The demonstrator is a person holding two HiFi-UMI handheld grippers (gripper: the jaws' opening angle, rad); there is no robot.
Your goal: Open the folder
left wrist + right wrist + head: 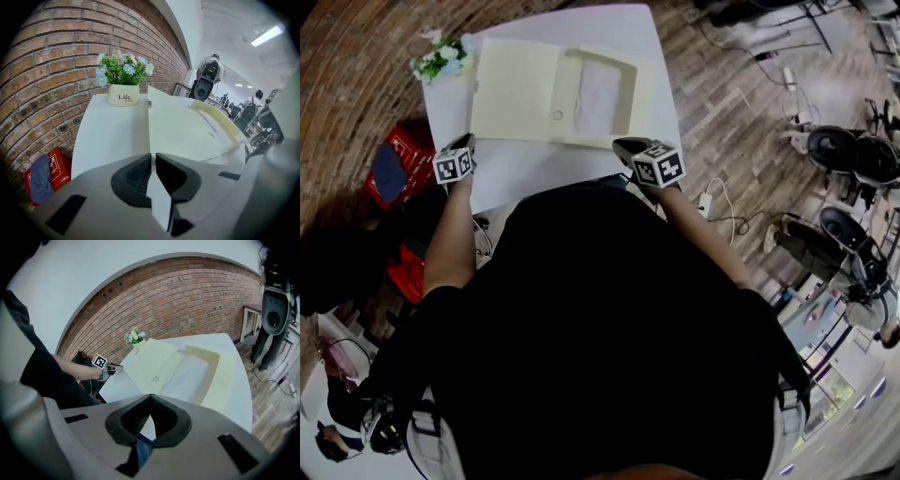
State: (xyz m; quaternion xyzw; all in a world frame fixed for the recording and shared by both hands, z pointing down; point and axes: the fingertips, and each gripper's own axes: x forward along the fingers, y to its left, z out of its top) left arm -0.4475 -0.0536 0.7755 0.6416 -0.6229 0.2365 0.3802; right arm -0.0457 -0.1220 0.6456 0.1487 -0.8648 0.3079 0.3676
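Note:
The pale yellow folder (516,89) lies open and flat on the white table (544,169), its lid to the left and its shallow box part (600,98) to the right. My left gripper (469,141) hovers at the table's near left, just left of the folder's (178,126) near corner and apart from it. Its jaws (153,157) are shut with nothing between them. My right gripper (623,145) is at the folder's near edge below the box part, and its jaws (150,397) are shut and empty too. The right gripper view shows the folder (154,364) and the left gripper (112,367).
A small pot of flowers (441,56) stands at the table's far left corner, by the brick wall. A red bag (403,155) lies on the floor left of the table. Cables and a power strip (722,202) lie on the wood floor to the right.

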